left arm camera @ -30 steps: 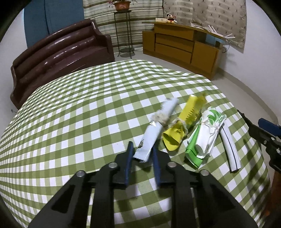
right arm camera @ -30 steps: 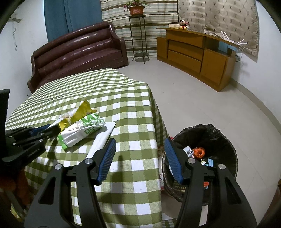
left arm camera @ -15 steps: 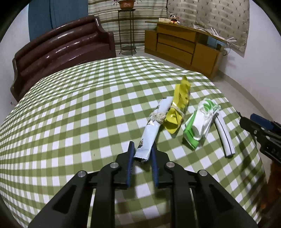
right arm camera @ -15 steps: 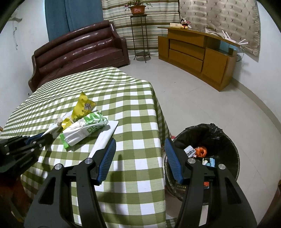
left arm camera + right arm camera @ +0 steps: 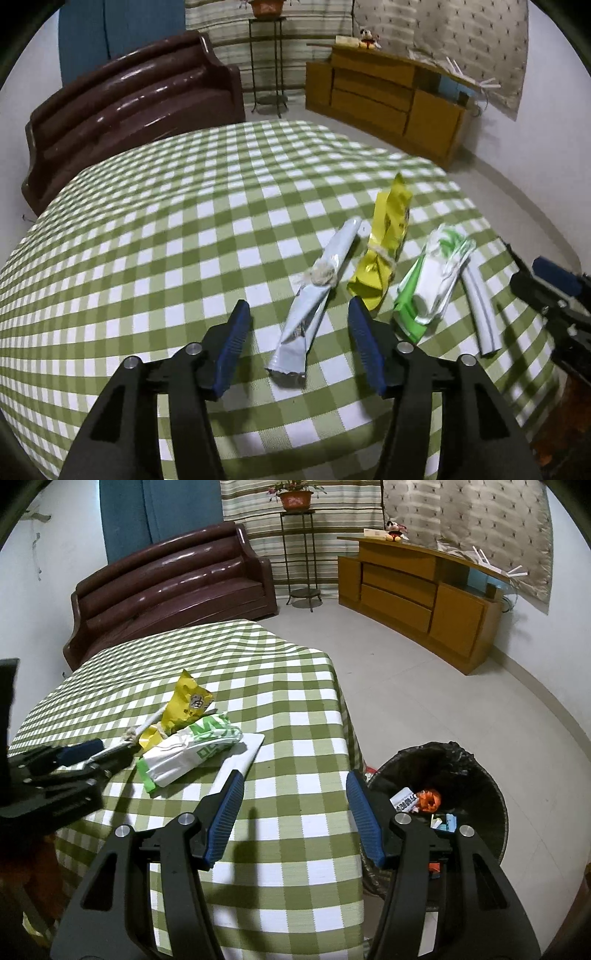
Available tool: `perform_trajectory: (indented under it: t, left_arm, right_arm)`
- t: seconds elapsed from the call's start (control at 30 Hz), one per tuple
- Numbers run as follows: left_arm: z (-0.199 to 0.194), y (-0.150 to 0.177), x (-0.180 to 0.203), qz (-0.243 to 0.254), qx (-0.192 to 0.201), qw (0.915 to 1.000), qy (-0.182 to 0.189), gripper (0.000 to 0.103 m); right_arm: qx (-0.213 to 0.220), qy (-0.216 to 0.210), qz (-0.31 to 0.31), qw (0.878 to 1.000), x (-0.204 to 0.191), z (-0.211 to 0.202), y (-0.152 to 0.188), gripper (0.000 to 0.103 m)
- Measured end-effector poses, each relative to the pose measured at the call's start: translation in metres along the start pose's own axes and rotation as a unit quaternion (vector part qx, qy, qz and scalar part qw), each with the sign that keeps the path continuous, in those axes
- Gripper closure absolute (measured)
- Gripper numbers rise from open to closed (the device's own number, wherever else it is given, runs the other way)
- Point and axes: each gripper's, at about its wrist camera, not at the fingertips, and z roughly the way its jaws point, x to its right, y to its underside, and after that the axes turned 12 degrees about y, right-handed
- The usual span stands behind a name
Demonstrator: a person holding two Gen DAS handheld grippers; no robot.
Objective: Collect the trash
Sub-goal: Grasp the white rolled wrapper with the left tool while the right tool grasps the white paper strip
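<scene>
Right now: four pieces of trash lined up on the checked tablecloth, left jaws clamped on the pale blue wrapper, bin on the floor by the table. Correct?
One thing is off: the left gripper is not clamped. Its jaws have just been opening and stand clear of the pale blue wrapper, which lies between them on the checked tablecloth, as the left wrist view shows. The rest holds.

Green-checked tablecloth, yellow wrapper

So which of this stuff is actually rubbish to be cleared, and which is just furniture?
Part of the job:
pale blue wrapper
yellow wrapper
green-and-white wrapper
white strip
black bin

Just there:
brown sofa
wooden sideboard
plant stand
checked tablecloth
</scene>
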Motion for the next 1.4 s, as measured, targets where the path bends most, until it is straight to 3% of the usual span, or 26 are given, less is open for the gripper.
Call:
perform_trajectory:
  t: [0.03, 0.17, 0.5, 0.87, 1.0, 1.27, 1.4]
  left_arm:
    - [0.000, 0.001, 0.001, 0.008, 0.003, 0.9999, -0.006, 0.057]
    - [0.002, 0.002, -0.001, 0.015, 0.007, 0.9998, -0.013, 0.085]
    - [-0.015, 0.014, -0.022, -0.023, 0.014, 0.9996, -0.007, 0.086]
    - [-0.042, 0.030, -0.045, -0.040, 0.034, 0.9976, -0.046, 0.086]
    - [-0.046, 0.037, -0.053, -0.052, 0.035, 0.9968, -0.050, 0.086]
    - [-0.053, 0.041, -0.061, -0.062, 0.039, 0.9961, -0.050, 0.086]
    - [-0.052, 0.041, -0.063, -0.065, 0.036, 0.9958, -0.053, 0.086]
  right_arm:
    - [0.000, 0.000, -0.001, 1.000, -0.001, 0.000, 0.000, 0.047]
    - [0.000, -0.002, -0.004, 1.000, -0.007, 0.000, -0.002, 0.047]
    - [-0.010, -0.007, -0.020, 1.000, -0.031, 0.002, -0.003, 0.047]
    - [-0.023, 0.027, -0.055, 0.998, -0.058, 0.012, -0.006, 0.047]
    - [-0.030, 0.030, -0.072, 0.996, -0.066, 0.013, -0.001, 0.062]
    - [-0.024, 0.038, -0.078, 0.996, -0.073, 0.009, 0.004, 0.070]
    - [-0.021, 0.045, -0.070, 0.996, -0.068, 0.006, 0.006, 0.079]
